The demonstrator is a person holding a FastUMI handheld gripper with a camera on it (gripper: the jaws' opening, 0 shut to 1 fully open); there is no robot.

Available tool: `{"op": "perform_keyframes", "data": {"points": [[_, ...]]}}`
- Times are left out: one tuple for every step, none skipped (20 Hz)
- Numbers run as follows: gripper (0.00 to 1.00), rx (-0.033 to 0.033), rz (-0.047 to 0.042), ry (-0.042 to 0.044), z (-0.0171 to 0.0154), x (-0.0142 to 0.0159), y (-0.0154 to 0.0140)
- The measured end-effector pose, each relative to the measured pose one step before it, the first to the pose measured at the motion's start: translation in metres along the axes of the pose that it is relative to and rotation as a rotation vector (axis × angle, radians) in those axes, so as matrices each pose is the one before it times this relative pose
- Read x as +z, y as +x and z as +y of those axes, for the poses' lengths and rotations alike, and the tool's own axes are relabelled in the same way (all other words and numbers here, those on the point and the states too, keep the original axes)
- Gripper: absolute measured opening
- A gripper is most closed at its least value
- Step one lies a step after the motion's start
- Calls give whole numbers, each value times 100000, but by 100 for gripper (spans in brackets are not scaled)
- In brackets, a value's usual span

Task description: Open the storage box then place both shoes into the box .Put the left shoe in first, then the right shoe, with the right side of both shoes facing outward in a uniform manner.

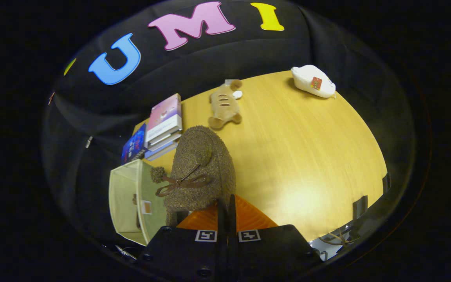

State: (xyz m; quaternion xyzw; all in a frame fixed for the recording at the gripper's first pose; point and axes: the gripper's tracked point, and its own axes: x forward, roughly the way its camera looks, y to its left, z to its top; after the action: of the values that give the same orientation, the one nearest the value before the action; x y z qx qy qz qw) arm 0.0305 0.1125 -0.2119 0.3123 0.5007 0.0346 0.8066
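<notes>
The tool (226,209) has its two fingers drawn close together, pinching the back edge of a fuzzy brown shoe (200,172), so it is clenched on the shoe. The shoe hangs just ahead of the fingers with its toe pointing away and its bow and pompom on top. The bite looks thin, taken at the heel rim alone, and that is the first risk: the shoe's weight sits well forward of the pinch, so a quick swing could make it pivot or slip out.

Just beside the shoe, on its pompom side, stands the storage box (129,203), pale and open, its mouth turned toward the tool. The shoe is near the box but not yet inside. A drooping toe could catch the box wall and push the light box along the worktop (300,156). I cannot tell which shoe of the pair this is; if it twists in the grip, its right side may not end up facing outward.

Beyond the shoe lie a stack of books (162,127) and a plush toy (224,105), well clear.
</notes>
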Motion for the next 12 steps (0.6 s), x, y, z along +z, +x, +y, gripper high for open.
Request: {"op": "perform_keyframes", "data": {"points": [[5, 3070, -335, -672, 2232, 139, -260], [5, 2564, -442, -1126, 2219, 91, -211], [5, 1632, -681, -2908, 2010, 137, 26], [5, 704, -1023, -3043, 1637, 196, -24], [5, 651, -689, -2481, 1768, 84, 196], [5, 1178, 73, -1466, 1866, -144, 275], [5, 1617, 700, -379, 1874, -192, 341], [5, 1438, 1761, -770, 1724, -469, 493], [5, 91, 2250, -1197, 1408, -551, 505], [5, -1013, 2511, -1341, 1035, -746, 420], [5, -2140, 2311, -1900, 776, -611, 680], [5, -2100, 2116, -2088, 582, -753, 621]]}}
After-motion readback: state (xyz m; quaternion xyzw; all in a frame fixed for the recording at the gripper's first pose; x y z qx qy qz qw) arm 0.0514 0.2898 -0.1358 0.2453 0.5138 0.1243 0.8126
